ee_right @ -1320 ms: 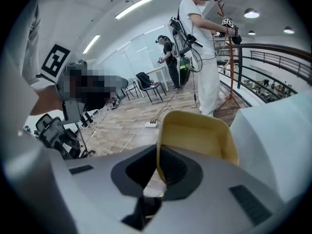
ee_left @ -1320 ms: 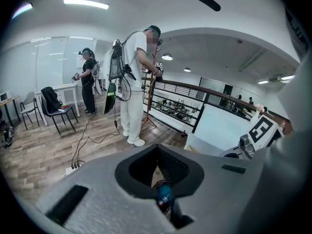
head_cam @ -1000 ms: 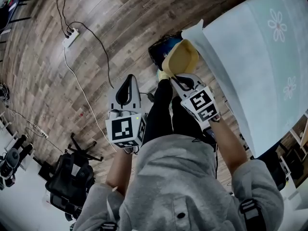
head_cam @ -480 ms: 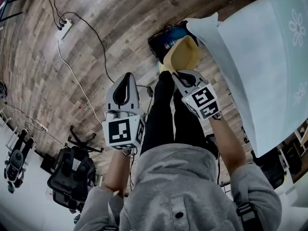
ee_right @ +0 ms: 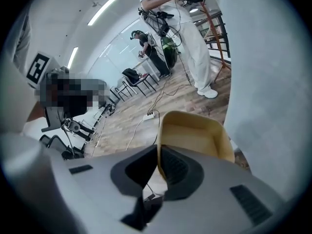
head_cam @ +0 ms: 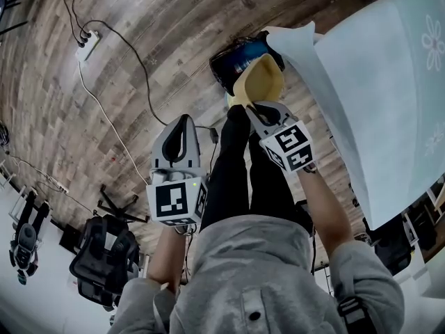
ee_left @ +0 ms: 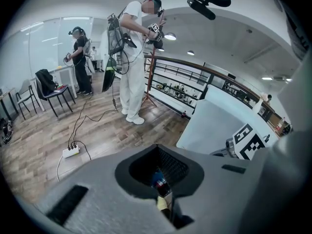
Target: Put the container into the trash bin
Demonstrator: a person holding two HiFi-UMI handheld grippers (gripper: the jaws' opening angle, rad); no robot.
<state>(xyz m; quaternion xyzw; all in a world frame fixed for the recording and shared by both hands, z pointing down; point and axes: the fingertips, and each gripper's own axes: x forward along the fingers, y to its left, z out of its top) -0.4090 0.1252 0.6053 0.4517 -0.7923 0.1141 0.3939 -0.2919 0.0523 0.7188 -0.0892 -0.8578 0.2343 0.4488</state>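
A yellow plastic container [head_cam: 259,81] is held by its rim in my right gripper [head_cam: 260,110], which is shut on it. It hangs tilted over the near edge of a dark trash bin [head_cam: 233,56] on the wooden floor, beside the table corner. In the right gripper view the container [ee_right: 195,135] rises from between the jaws of the right gripper [ee_right: 158,165], its open side facing the camera. My left gripper [head_cam: 183,122] is shut and holds nothing, a little left of the bin and nearer to me. In its own view the left gripper [ee_left: 158,152] has its jaws together.
A table under a pale cloth [head_cam: 375,82] stands right of the bin. A power strip [head_cam: 87,45] with cables lies on the floor at the left, and a black chair [head_cam: 104,256] at the lower left. My own legs [head_cam: 236,172] are between the grippers. A person in white [ee_left: 134,57] stands farther off.
The right gripper and container have kept their place over the bin's near edge. The left gripper has drifted slightly toward me. The view has shifted a little.
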